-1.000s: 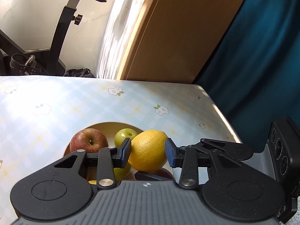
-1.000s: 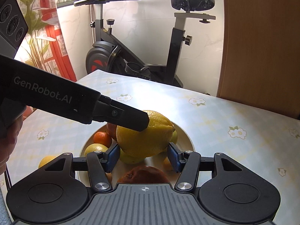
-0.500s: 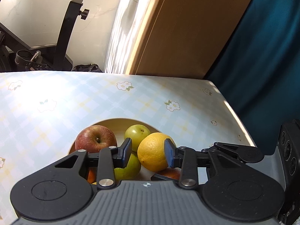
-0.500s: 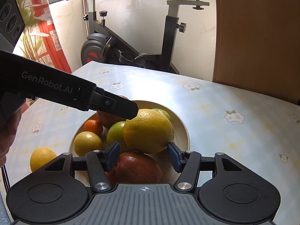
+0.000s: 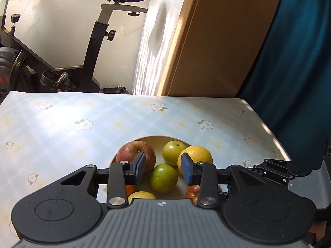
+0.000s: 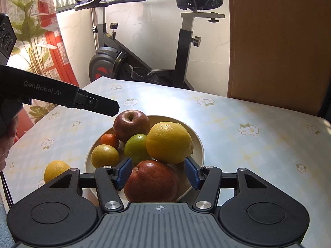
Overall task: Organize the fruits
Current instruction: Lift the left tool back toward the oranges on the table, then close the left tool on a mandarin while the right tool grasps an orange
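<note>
Above the heaped bowl [image 6: 198, 142] both tongs [image 5: 162, 170] [image 6: 158, 172] hang released, empty — a nudge could roll the big lemon [image 6: 168, 142] onto the table [image 6: 258, 144].

Black hand-held gripper [image 6: 158, 172]: blue pads [image 6: 123, 172], silver screws, ribbed grey housing, white "GenRobot.AI" lettering

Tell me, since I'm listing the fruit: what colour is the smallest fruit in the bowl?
Orange. The small fruit sits at the bowl's left side, clearest in the right wrist view.
</note>
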`<state>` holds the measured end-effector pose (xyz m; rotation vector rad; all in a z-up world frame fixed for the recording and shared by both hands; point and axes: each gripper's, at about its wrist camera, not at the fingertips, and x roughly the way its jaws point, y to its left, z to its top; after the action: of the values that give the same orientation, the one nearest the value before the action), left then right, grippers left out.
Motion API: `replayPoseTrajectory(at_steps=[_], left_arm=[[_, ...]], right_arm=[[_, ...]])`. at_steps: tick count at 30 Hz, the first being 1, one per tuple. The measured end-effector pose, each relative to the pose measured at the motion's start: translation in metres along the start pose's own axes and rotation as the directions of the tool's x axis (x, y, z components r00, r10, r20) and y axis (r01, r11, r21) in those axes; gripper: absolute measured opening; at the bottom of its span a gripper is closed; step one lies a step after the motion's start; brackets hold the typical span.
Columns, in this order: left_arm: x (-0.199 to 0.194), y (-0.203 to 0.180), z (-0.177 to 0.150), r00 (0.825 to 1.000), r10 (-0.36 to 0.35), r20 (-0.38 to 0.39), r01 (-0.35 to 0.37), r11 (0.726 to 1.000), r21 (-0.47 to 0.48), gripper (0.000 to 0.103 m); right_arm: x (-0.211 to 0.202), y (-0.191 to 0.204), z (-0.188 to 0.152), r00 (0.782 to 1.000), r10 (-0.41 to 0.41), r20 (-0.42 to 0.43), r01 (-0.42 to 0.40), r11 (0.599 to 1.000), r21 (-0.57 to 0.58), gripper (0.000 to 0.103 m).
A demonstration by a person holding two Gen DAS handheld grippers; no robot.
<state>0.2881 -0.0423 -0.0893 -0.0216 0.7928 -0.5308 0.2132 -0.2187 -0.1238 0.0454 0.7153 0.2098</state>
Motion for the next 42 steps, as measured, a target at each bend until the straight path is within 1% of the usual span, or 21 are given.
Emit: replayPoseTrajectory(at_steps=[5, 7, 11, 15, 18, 22, 25, 29, 34, 40, 42], left_arm=[[-0.021, 0.010, -0.014, 0.998, 0.058, 0.029, -0.059, 0.998, 0.014, 0.040], [-0.030, 0.015, -0.020, 0.997, 0.073, 0.039, -0.074, 0.997, 0.005, 0.040], [-0.048, 0.024, -0.033, 0.994, 0.095, 0.062, -0.094, 0.995, -0.015, 0.040], [-0.061, 0.026, -0.045, 0.992, 0.100, 0.081, -0.098, 0.995, -0.028, 0.040], [-0.068, 0.031, -0.055, 0.993, 0.080, 0.085, -0.074, 0.994, -0.080, 0.040], [-0.068, 0.033, -0.063, 0.991, 0.094, 0.092, -0.084, 0.990, -0.111, 0.040], [-0.072, 0.031, -0.071, 0.990, 0.105, 0.094, -0.094, 0.990, -0.108, 0.040], [-0.075, 0.030, -0.080, 0.991, 0.099, 0.092, -0.089, 0.991, -0.104, 0.040], [-0.072, 0.025, -0.084, 0.992, 0.093, 0.080, -0.086, 0.993, -0.086, 0.040], [-0.071, 0.018, -0.090, 0.995, 0.072, 0.074, -0.067, 0.996, -0.063, 0.040], [-0.069, 0.016, -0.091, 0.995, 0.066, 0.070, -0.062, 0.997, -0.056, 0.040]], right_arm=[[-0.018, 0.006, -0.011, 0.999, -0.009, 0.047, 0.008, 1.000, 0.008, 0.052], [-0.025, 0.009, -0.016, 0.998, -0.011, 0.066, 0.010, 1.000, 0.015, 0.052], [-0.040, 0.012, -0.029, 0.994, -0.017, 0.106, 0.010, 0.998, 0.059, 0.050], [-0.047, 0.015, -0.041, 0.992, -0.023, 0.122, 0.012, 0.995, 0.094, 0.049], [-0.047, 0.023, -0.049, 0.993, -0.041, 0.110, 0.034, 0.997, 0.063, 0.049], [-0.045, 0.038, -0.064, 0.995, -0.043, 0.088, 0.042, 0.999, 0.023, 0.049], [-0.045, 0.046, -0.073, 0.996, -0.049, 0.079, 0.047, 0.999, 0.015, 0.049], [-0.045, 0.051, -0.087, 0.997, -0.051, 0.060, 0.050, 0.999, 0.015, 0.049], [-0.039, 0.053, -0.102, 0.998, -0.053, 0.025, 0.053, 0.998, 0.021, 0.045], [-0.036, 0.053, -0.104, 0.998, -0.063, 0.027, 0.063, 0.998, 0.024, 0.044], [-0.033, 0.052, -0.104, 0.998, -0.068, 0.016, 0.067, 0.997, 0.022, 0.044]])
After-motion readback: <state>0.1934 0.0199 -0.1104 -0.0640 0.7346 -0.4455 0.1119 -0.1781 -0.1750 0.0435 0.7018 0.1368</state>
